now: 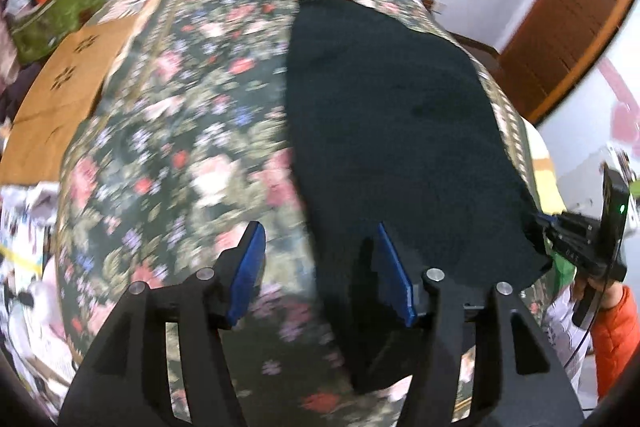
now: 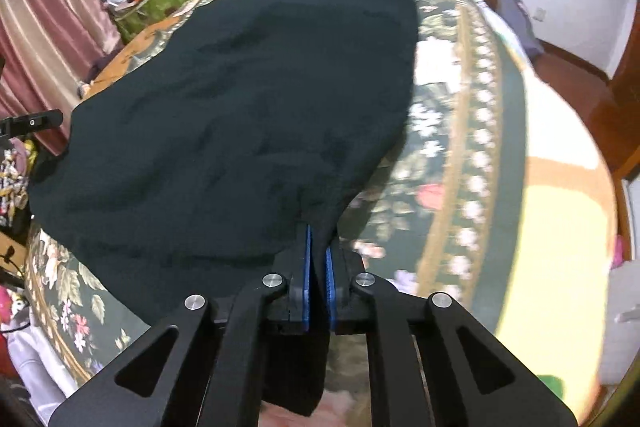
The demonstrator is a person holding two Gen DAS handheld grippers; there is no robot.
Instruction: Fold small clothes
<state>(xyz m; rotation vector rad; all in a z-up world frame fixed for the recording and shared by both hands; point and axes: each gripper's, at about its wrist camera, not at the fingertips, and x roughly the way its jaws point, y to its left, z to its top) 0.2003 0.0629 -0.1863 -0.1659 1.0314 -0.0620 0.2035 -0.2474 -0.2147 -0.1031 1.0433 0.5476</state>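
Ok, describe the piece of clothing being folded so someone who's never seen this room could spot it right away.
Find the big floral bedspread, dark green with pink flowers. Spread flat on it lies the dark garment, with its near corner pinched in the right gripper. It is the only plain, nearly black, patternless thing on that busy printed cloth.

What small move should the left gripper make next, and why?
Probably move the left gripper onto the near edge of the dark garment and close. Its jaws stand open with no cloth pinched, while the right gripper already clamps the other corner.
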